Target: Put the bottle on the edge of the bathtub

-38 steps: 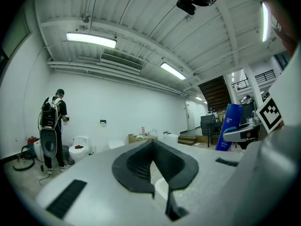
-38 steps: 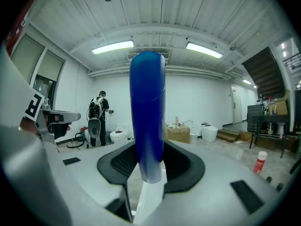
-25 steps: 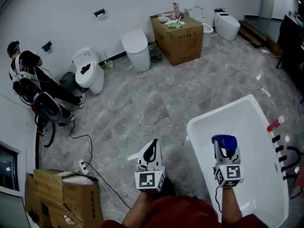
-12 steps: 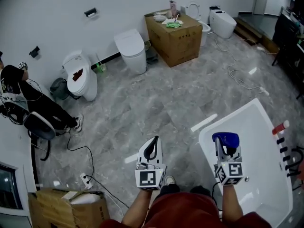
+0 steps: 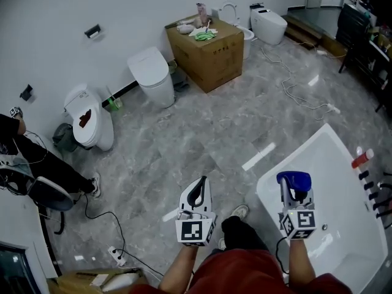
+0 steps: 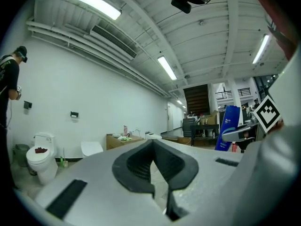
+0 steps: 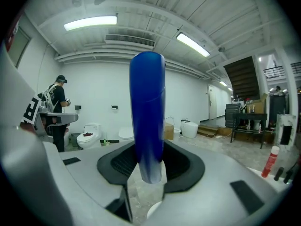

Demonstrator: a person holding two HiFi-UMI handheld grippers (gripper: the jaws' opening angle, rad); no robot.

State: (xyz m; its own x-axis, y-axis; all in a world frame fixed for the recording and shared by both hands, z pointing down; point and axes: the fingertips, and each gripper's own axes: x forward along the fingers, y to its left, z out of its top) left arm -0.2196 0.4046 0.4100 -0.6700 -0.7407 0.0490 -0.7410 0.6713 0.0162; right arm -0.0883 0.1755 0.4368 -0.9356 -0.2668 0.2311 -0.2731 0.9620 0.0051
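My right gripper (image 5: 294, 195) is shut on a tall blue bottle (image 5: 293, 180), held upright over the near left part of the white bathtub (image 5: 293, 156). In the right gripper view the blue bottle (image 7: 147, 117) stands between the dark pads (image 7: 183, 166), and its lower end fades to clear. To the left, my left gripper (image 5: 196, 192) hangs over the grey marble floor, shut with nothing in it. The left gripper view shows the left gripper (image 6: 157, 180) with its pads meeting, and the blue bottle (image 6: 227, 127) at far right.
A red-capped bottle (image 5: 361, 158) and black tap fittings (image 5: 371, 182) sit on the tub's far rim. A cardboard box (image 5: 205, 52), several toilets (image 5: 150, 75) and floor cables (image 5: 295, 94) lie further off. A person (image 5: 13, 154) is at the left wall.
The view has swung: the tub now sits lower and further right, and the box and toilets have slid left. Both grippers keep their places in view, and the bottle stays gripped.
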